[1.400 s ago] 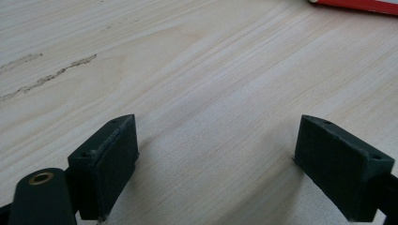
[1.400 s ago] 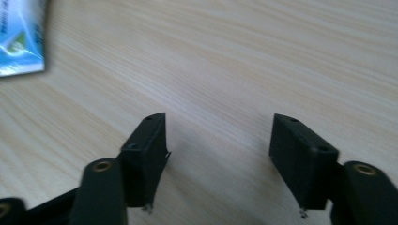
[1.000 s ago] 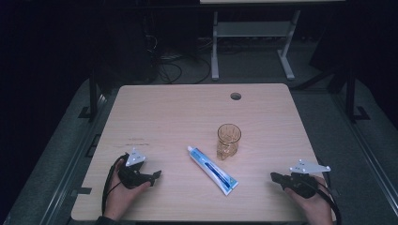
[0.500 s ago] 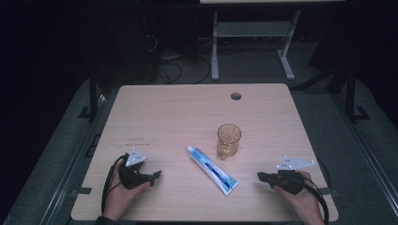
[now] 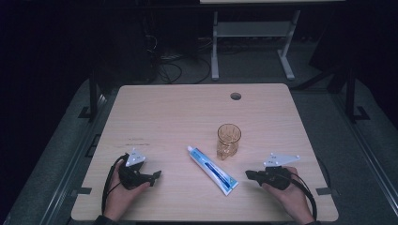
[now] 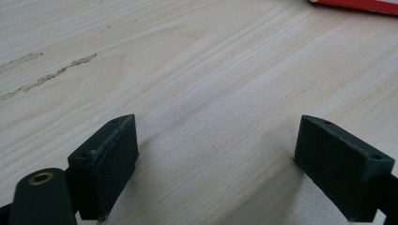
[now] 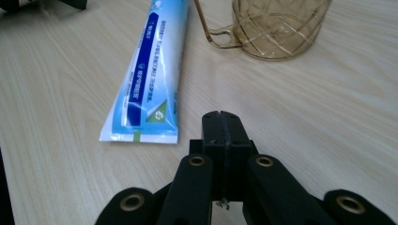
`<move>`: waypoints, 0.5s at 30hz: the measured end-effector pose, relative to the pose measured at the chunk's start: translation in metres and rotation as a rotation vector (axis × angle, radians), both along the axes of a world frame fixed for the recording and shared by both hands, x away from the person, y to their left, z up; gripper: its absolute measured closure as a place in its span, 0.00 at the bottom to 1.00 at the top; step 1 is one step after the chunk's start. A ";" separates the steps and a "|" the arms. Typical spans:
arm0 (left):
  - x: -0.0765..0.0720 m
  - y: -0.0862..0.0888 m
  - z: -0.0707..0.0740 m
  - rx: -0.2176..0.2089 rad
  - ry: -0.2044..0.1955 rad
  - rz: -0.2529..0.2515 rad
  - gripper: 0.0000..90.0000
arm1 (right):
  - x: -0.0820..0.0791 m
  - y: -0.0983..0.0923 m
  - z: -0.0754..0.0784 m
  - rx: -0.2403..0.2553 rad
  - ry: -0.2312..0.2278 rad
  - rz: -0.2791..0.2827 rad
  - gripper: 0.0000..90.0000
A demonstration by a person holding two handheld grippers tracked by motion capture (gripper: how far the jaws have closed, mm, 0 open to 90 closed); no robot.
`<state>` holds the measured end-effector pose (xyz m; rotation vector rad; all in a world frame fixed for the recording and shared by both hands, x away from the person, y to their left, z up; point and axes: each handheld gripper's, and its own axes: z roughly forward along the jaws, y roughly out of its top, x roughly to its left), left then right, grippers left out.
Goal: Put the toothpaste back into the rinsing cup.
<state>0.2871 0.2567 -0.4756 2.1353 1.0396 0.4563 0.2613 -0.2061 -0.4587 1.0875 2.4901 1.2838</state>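
Observation:
A blue and white toothpaste tube (image 5: 213,168) lies slantwise on the wooden table (image 5: 178,117), its cap toward the far left. An amber glass mug (image 5: 228,140) stands upright just right of it. My right gripper (image 5: 248,175) rests on the table close to the tube's flat crimped end, jaws pressed together and empty. In the right gripper view the gripper's tip (image 7: 223,124) sits just right of the toothpaste tube's (image 7: 150,79) crimp, with the mug (image 7: 277,28) beyond. My left gripper (image 5: 157,174) rests at the front left. Its jaws stand wide apart over bare wood (image 6: 216,140).
A round cable hole (image 5: 235,96) sits near the table's far edge. A desk frame (image 5: 253,37) and cables lie on the dark floor behind. A red strip (image 6: 356,4) crosses the top of the left gripper view. I cannot tell what it is.
My right gripper has slid left along the front of the table, closer to the tube's crimped end. The left gripper, tube and mug have stayed put.

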 end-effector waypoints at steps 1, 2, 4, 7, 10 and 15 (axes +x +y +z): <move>0.000 0.000 0.000 0.001 0.001 0.001 0.14 | 0.002 0.006 0.000 -0.005 -0.001 0.017 1.00; 0.000 0.000 0.000 0.000 0.001 0.001 0.14 | 0.002 0.006 0.000 -0.005 -0.001 0.017 1.00; 0.000 0.000 0.000 0.000 0.000 0.001 0.14 | 0.004 0.015 -0.001 -0.011 -0.001 0.042 1.00; 0.000 0.000 0.000 0.000 0.001 0.001 0.14 | 0.005 0.019 -0.001 -0.008 -0.004 0.053 1.00; 0.000 0.000 0.000 0.000 0.001 0.001 0.14 | 0.007 0.025 0.000 -0.008 -0.017 0.073 1.00; 0.000 0.000 0.000 0.000 0.001 0.001 0.14 | 0.012 0.032 -0.003 -0.002 -0.011 0.094 1.00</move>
